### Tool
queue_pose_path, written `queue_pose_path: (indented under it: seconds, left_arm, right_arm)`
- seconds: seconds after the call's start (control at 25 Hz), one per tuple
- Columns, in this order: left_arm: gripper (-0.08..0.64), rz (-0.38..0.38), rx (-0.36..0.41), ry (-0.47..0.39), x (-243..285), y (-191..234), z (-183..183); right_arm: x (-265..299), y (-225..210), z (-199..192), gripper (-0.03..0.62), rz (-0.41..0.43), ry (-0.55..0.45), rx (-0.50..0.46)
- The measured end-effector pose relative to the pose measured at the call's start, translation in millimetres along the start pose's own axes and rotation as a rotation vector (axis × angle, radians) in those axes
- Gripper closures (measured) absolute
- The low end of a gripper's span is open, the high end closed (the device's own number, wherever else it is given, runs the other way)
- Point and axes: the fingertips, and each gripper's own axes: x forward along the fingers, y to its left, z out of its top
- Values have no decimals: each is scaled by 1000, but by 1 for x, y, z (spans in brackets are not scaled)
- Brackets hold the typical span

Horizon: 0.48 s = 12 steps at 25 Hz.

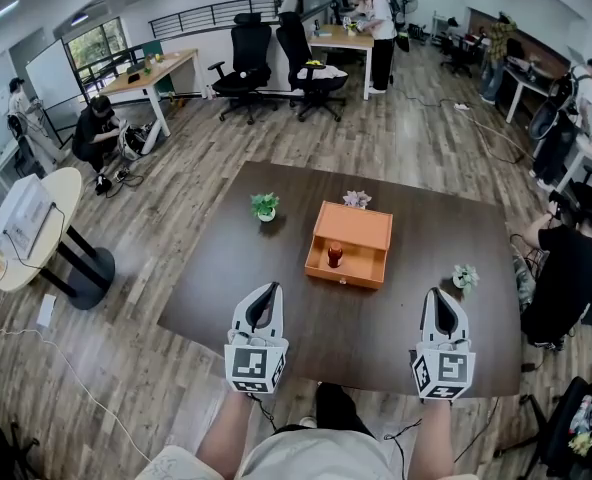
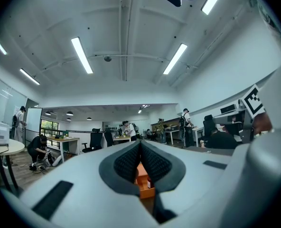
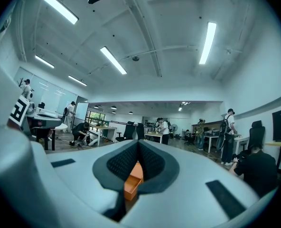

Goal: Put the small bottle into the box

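The small bottle is seen standing up inside the orange box, toward its left side. It is short and dark red. The box is set in the middle of the brown table. At the near edge, the left claw and the right claw are both squeezed together, and nothing is held or touched.

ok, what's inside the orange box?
A small dark bottle stands in the orange box's open front section. The part under its flat top is covered, contents unseen.

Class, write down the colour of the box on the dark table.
The box is orange; it shows best in the head view.
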Motion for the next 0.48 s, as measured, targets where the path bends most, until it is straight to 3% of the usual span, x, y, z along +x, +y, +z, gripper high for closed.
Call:
queue_pose_path:
  seconds: [0.48]
  left_arm:
    - [558,-1,-5,3,4,3,-3]
  right_arm:
    - [4,1,-1,592,-6,-1,4]
